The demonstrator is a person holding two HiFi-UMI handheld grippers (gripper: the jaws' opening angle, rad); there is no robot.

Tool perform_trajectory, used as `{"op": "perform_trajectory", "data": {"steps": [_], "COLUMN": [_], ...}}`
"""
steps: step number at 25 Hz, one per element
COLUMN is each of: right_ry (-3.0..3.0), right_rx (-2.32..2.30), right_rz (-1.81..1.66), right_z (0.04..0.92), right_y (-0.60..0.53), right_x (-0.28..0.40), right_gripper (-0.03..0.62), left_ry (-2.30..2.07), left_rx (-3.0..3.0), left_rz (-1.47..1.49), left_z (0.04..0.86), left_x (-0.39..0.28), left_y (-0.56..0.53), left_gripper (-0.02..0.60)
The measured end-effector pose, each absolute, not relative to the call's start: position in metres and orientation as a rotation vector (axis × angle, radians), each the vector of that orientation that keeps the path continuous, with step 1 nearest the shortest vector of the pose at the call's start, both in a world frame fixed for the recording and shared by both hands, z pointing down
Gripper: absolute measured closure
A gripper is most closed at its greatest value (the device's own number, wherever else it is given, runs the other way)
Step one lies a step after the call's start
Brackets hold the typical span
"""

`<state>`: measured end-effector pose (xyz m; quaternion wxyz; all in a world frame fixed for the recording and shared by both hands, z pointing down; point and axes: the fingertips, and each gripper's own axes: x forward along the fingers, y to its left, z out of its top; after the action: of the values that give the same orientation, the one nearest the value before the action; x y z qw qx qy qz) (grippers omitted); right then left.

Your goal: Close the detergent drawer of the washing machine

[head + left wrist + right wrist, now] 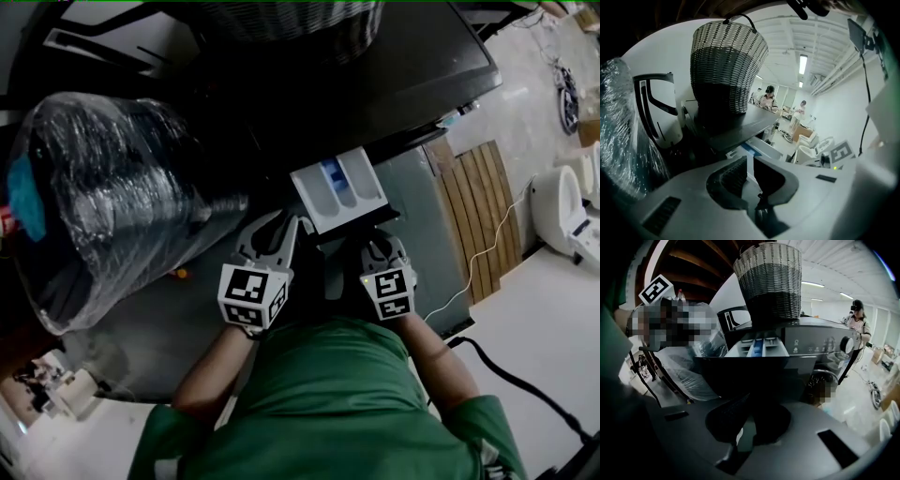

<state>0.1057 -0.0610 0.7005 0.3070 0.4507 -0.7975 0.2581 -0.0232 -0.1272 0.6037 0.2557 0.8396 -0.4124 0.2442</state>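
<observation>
- Head view: nearest the camera is the person's green-shirted torso, standing in front of the dark grey front-loading washing machine.
- The white plastic detergent drawer, with a blue compartment inside, stands pulled out of the washing machine's upper front.
- The white two-jaw left gripper is in front of the machine, just beside the drawer's left front corner. The pale two-jaw right gripper is just before the drawer's front edge.
- A grey-and-cream woven basket stands on top of the machine. A dark bundle wrapped in clear plastic film sits to the machine's left. A slatted wooden board lies on the floor to its right.
- Left gripper view: the ribbed fingers stand narrowly apart with nothing between them. The drawer shows through the gap.
- Right gripper view: the fingertips meet, holding nothing, close below the drawer's dark front panel. Whether they touch the panel cannot be told.
</observation>
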Motion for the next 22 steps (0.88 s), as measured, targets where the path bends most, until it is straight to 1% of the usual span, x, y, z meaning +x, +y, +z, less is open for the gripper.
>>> {"op": "perform_trajectory", "data": {"steps": [12, 22], "right_ry": [-2.068, -2.116], "right_rx": [1.25, 1.2], "right_rz": [0.764, 0.683], "right_z": [0.703, 0.698], "right_y": [-0.07, -0.131], "right_x": [0.099, 0.08], "right_gripper": [0.571, 0.571], "left_ry": [-1.165, -1.193], "left_rx": [2.271, 2.266], "left_rz": [0.638, 0.643], "left_z": [0.595, 0.587], "left_x": [-0.041, -0.05], "left_y": [-0.142, -0.156], "left_gripper": [0.525, 0.525]}}
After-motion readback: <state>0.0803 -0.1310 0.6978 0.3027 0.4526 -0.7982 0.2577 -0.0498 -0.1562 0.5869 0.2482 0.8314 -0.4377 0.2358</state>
